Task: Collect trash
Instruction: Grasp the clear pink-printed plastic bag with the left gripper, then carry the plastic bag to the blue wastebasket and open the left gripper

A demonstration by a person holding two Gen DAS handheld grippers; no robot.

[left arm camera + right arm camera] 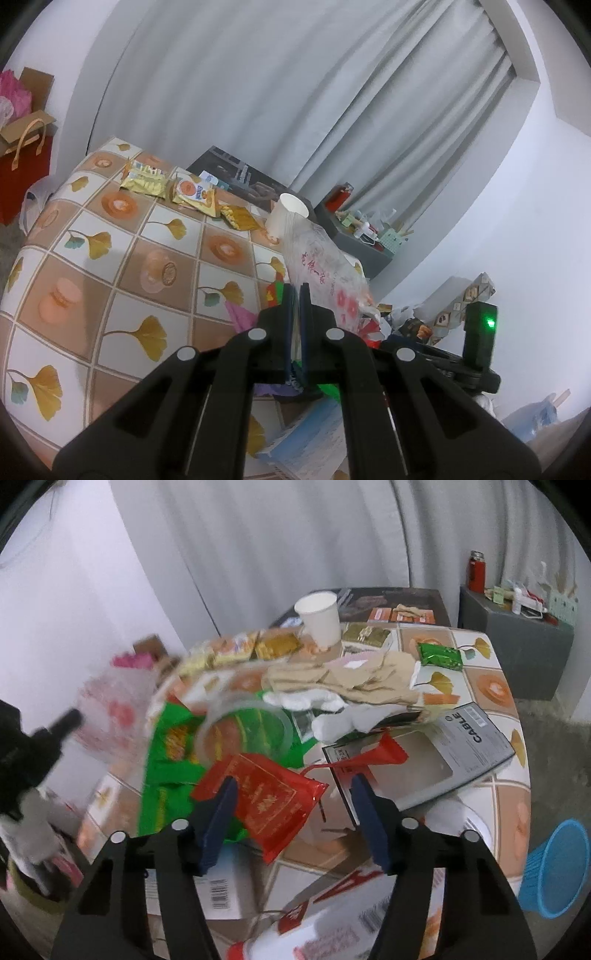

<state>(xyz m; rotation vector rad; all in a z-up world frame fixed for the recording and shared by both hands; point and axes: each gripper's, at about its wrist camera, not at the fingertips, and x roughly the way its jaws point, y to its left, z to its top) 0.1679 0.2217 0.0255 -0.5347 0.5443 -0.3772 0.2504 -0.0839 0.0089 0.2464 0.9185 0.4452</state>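
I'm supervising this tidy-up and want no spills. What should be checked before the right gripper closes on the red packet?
1. Left gripper shut on the clear plastic bag: ok.
2. Bag mouth open to receive trash: cannot tell, it is blurred in the right wrist view.
3. Red packet between the right gripper fingers: ok, it lies in the gap, pads not yet pressing.
4. Packet free of neighbours: not ok, it overlaps the green wrapper.
5. White paper cup upright, away from the grab: ok.
6. Cable box clear of the right-hand finger: cannot tell, it looks very close.
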